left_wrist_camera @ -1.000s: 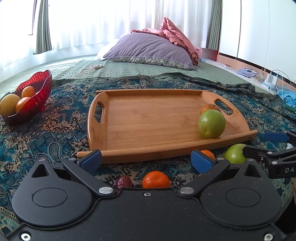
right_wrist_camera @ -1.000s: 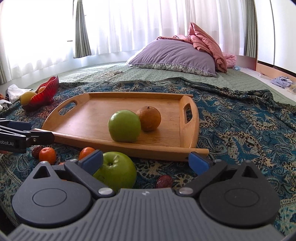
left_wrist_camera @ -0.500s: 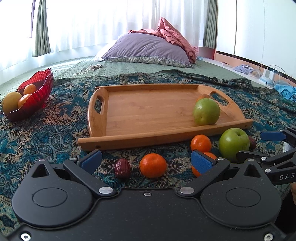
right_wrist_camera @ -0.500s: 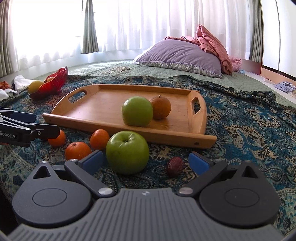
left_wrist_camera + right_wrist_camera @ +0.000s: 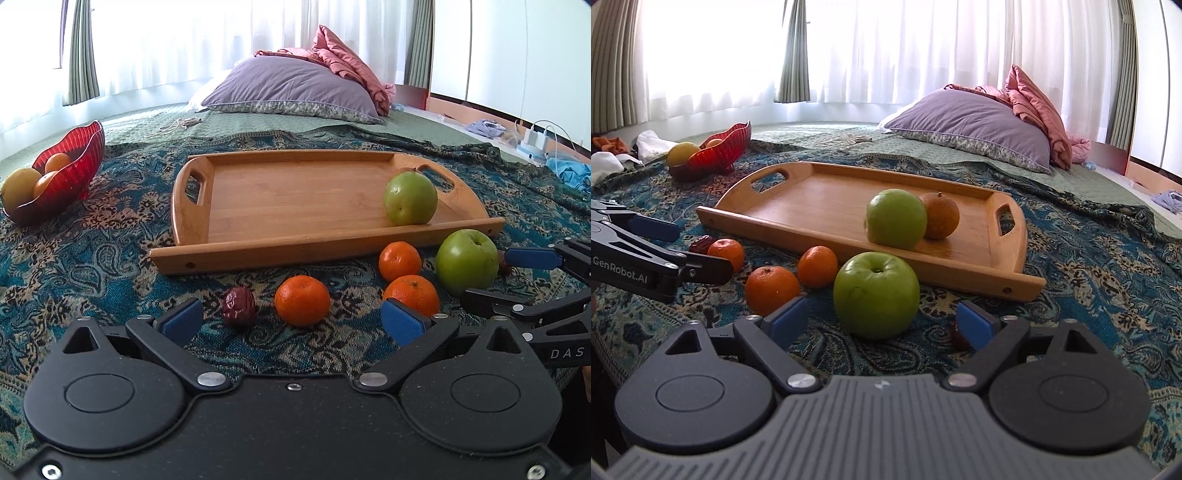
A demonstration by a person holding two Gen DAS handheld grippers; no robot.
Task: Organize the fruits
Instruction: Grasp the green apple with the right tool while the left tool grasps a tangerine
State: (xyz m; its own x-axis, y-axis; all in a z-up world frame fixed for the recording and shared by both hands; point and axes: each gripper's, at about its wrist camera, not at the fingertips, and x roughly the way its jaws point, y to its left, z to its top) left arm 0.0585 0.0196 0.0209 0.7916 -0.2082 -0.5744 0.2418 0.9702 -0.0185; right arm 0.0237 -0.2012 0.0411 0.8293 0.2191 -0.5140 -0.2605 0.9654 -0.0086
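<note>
A wooden tray [image 5: 295, 199] [image 5: 827, 199] lies on the patterned blanket with a green apple [image 5: 410, 197] [image 5: 897, 218] and a brown-orange fruit [image 5: 940, 215] on it. In front of the tray lie a second green apple [image 5: 467, 262] [image 5: 876, 294], three tangerines [image 5: 302, 301] [image 5: 772, 290] and a dark red date [image 5: 239, 306]. My left gripper [image 5: 293, 323] is open and empty, just short of the date and a tangerine. My right gripper [image 5: 881, 323] is open and empty, its pads either side of the loose apple's near face.
A red glass bowl [image 5: 79, 162] [image 5: 720, 151] with yellow and orange fruit stands at the far left. A purple pillow [image 5: 291, 92] and pink blanket lie behind. Another date [image 5: 958, 338] sits by my right gripper's right pad.
Both grippers have pulled back and risen from the tray's front edge, so the loose fruit on the blanket now shows in full. Both stay open and empty.
</note>
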